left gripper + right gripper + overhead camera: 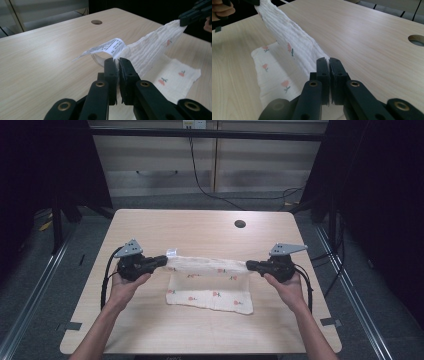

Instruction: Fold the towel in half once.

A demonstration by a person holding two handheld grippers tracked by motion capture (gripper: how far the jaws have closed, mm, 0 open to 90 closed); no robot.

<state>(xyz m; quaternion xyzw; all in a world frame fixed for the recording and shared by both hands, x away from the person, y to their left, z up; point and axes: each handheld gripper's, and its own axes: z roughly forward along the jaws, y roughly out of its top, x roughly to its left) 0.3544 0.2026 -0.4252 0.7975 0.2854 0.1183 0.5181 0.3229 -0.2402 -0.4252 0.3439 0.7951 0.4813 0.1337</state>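
A white cloth printed with small red flowers is stretched between my two grippers above the wooden table. Its near part lies flat on the tabletop. My left gripper is shut on the cloth's left corner, where a white care label curls up beside the jaws. My right gripper is shut on the opposite corner. In the left gripper view the cloth runs from my jaws up to the right gripper. In the right gripper view the cloth rises away to the upper left.
A round cable hole sits in the table's far right part. Behind the table are pale cabinet doors and black cables on the floor. Dark curtains flank both sides.
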